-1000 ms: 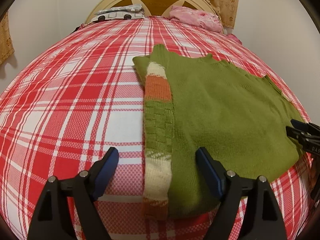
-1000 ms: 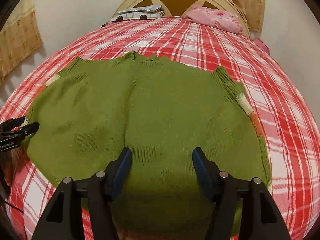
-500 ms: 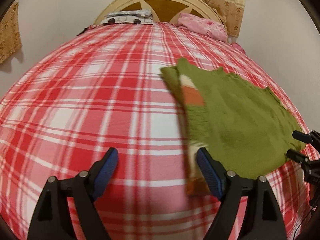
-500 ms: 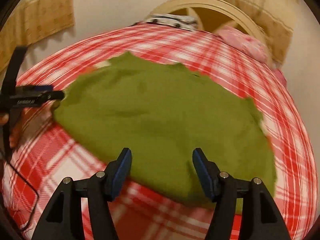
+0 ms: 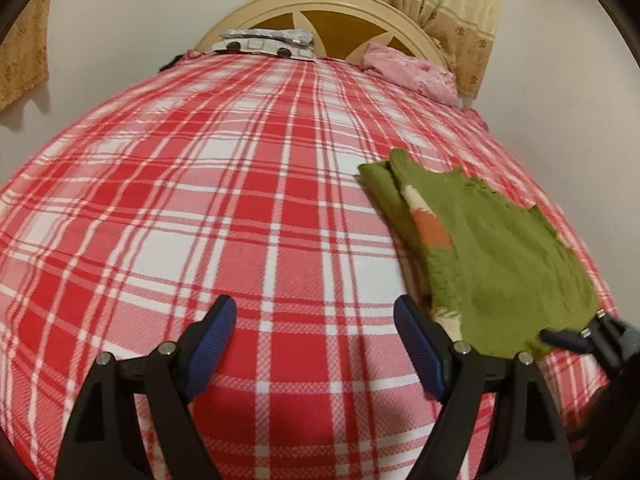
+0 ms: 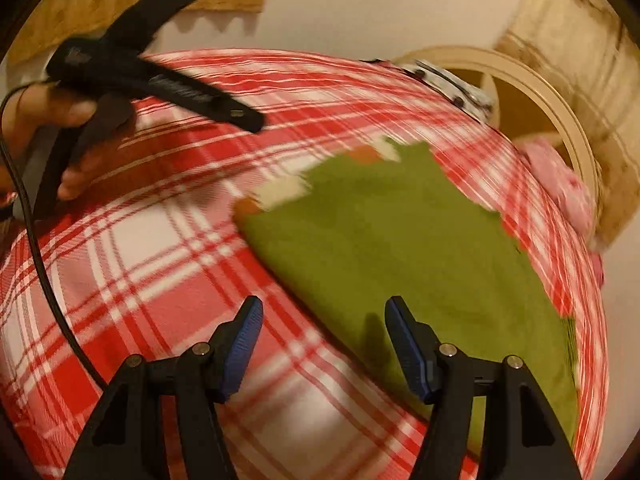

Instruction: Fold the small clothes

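My left claw (image 5: 314, 350) hangs over the red and white plaid bed (image 5: 200, 208) with its jaws spread wide and only bedspread between the blue pads (image 5: 210, 346). The green sweater (image 5: 496, 256) lies flat toward the right edge of the bed, one sleeve with cream and orange bands folded lengthwise over its left side; its near hem sits just beside my right-hand pad. My right claw (image 6: 322, 346) is also wide and holds nothing, its right finger over the sweater's near corner and its left finger over bare plaid; I cannot tell whether either touches the cloth, and this view is blurred. From the right wrist camera the sweater (image 6: 404, 248) runs away toward the headboard (image 6: 532, 92), and I see my left hand (image 6: 60, 136) gripping the other tool's handle at the upper left. A pink pillow (image 5: 412, 72) and a grey patterned bundle (image 5: 266, 42) sit at the head edge, with curtains (image 5: 452, 4) behind.
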`<state>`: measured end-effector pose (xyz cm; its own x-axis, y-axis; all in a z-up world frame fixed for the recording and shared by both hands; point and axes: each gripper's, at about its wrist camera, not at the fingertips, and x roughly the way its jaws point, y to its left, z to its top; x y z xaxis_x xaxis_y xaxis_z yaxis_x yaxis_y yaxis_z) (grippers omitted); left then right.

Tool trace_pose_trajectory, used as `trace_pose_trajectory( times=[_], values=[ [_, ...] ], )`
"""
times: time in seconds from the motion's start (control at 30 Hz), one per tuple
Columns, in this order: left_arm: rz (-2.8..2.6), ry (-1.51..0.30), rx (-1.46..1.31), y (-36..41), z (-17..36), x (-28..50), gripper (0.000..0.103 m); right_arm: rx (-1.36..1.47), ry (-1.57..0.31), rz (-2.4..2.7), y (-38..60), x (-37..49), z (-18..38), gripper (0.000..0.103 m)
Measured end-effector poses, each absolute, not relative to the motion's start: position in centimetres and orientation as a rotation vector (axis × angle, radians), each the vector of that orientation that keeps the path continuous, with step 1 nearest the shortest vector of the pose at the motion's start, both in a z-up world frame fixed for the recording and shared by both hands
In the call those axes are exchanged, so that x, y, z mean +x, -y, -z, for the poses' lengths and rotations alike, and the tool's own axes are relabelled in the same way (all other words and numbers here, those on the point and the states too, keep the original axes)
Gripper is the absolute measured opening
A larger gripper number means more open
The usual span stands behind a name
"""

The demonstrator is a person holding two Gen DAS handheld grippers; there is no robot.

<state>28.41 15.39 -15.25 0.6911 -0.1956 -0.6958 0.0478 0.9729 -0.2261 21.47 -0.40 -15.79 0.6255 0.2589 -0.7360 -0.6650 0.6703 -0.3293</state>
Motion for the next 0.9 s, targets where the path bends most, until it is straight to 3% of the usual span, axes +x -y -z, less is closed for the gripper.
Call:
trace_pose_trajectory(
  times=[0.47, 0.7, 0.9],
  values=[
    [0.3, -0.834, -0.329, -14.8, 15.8, 32.9, 0.084, -0.564, -0.738, -0.55, -3.7, 24.7, 17.0, 0.064],
    [0.365, -0.875, -0.363, -13.3, 16.0, 35.8, 0.084, -0.551, -0.738, -0.544, -3.9, 24.9, 16.9, 0.052],
    [0.399, -0.887, -0.36, -11.8, 15.7, 38.5, 0.084, -0.598, -0.736, -0.565, -4.3, 23.8, 17.2, 0.052]
  ],
)
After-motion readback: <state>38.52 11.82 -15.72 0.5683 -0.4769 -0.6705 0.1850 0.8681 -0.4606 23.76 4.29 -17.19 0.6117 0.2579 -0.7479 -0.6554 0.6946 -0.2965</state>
